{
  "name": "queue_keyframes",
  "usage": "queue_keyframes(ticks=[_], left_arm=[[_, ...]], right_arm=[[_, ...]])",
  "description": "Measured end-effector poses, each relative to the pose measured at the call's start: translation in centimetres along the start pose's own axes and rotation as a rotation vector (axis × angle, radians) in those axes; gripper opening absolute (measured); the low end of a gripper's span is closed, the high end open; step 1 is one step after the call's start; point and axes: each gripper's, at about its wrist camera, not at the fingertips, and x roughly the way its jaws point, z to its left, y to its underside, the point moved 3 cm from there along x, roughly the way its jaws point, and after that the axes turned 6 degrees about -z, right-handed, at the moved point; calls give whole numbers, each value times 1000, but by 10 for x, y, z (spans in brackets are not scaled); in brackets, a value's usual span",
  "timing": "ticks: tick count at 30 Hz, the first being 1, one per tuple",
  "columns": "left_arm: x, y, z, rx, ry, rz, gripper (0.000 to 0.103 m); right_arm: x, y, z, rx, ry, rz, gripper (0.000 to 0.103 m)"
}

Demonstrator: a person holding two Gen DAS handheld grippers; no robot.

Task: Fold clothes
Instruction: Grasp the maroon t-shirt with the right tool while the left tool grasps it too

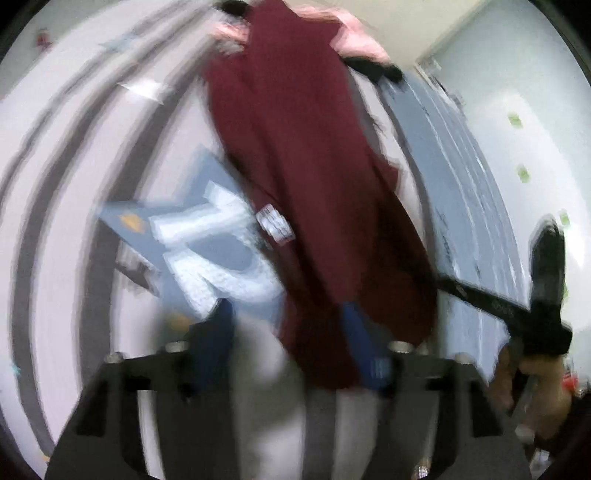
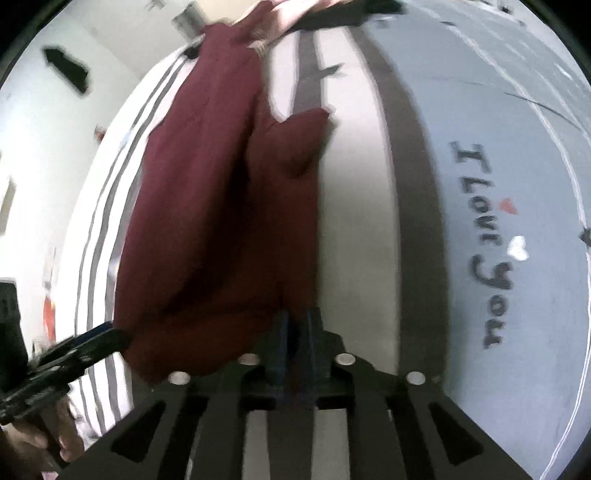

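Observation:
A maroon garment lies stretched in a long strip across the striped bed cover, heavily blurred in the left wrist view. Its near end sits between the blue fingers of my left gripper, whose jaws stand wide apart and do not press it. In the right wrist view the same maroon garment reaches the left finger of my right gripper. That gripper's fingers stand a narrow gap apart, and I see no cloth pinched between them. A white label shows on the garment.
A grey blanket with "I Love You" lettering covers the bed's right side. A blue-grey cloth with large white letters lies left of the garment. Pink cloth is piled at the far end. A hand holds the other gripper.

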Motion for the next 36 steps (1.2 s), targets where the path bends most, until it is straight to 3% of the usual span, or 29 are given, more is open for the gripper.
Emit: queue_keyframes(ticks=[4, 6, 13, 15, 21, 22, 23, 24, 25, 26, 31, 36], left_arm=[[23, -57, 57, -145, -29, -97, 73], [45, -87, 70, -154, -26, -117, 73], [116, -168, 77, -90, 23, -110, 73], [135, -180, 74, -66, 44, -107, 73], [163, -197, 57, 57, -7, -90, 79], [165, -197, 54, 70, -14, -90, 77], [164, -198, 48, 95, 3, -81, 48], [162, -198, 42, 119, 21, -71, 23], [161, -198, 37, 144, 39, -62, 4], [160, -198, 31, 169, 57, -53, 4], [101, -211, 13, 152, 119, -156, 2], [2, -223, 22, 88, 100, -274, 2]], right_arm=[[8, -34, -18, 21, 49, -91, 43], [12, -51, -18, 23, 52, -128, 53], [77, -102, -20, 1, 6, -118, 54], [93, -110, -17, 4, -10, -110, 54], [118, -123, -4, -15, -44, -105, 56], [120, -124, 0, -16, -61, -108, 56], [123, -123, 3, -25, -78, -100, 48], [126, -121, 7, -36, -94, -89, 28], [128, -120, 8, -37, -106, -80, 20], [129, -120, 9, -34, -117, -72, 9], [98, -127, -5, 21, -129, -126, 7], [13, -146, -55, 91, -37, -271, 6]])
